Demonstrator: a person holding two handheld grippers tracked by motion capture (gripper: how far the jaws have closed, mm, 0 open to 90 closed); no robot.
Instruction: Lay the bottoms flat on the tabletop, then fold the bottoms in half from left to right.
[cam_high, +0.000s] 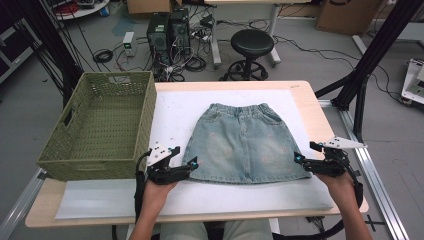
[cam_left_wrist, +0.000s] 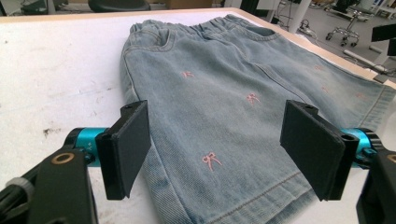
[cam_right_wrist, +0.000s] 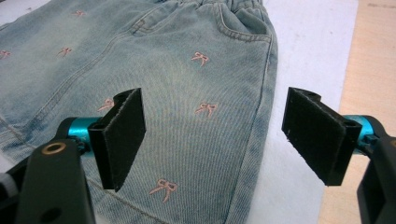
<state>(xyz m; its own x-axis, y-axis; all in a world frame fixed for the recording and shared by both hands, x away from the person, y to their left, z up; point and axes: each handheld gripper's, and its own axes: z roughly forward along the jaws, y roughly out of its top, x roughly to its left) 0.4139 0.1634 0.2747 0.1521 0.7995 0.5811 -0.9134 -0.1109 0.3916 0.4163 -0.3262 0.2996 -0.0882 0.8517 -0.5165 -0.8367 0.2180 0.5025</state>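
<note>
Far left, the green woven basket (cam_high: 97, 125) sat on the table's edge, its wall just beside my left gripper (cam_high: 192, 164). Bare white mat (cam_high: 175, 112) ran between basket and skirt, with more open mat along the near edge. The denim skirt (cam_high: 243, 142) lay flat at the mat's middle, waistband away from me, hem toward me. My left gripper stood at the hem's left corner, jaws spread wide, nothing pinched; in the left gripper view the corner lay under the gap between the pads. My right gripper (cam_high: 299, 159) mirrored it at the right corner, jaws equally wide, the skirt's side seam beneath the gap. Both forearms came in low from the near edge, grippers pointing inward.
</note>
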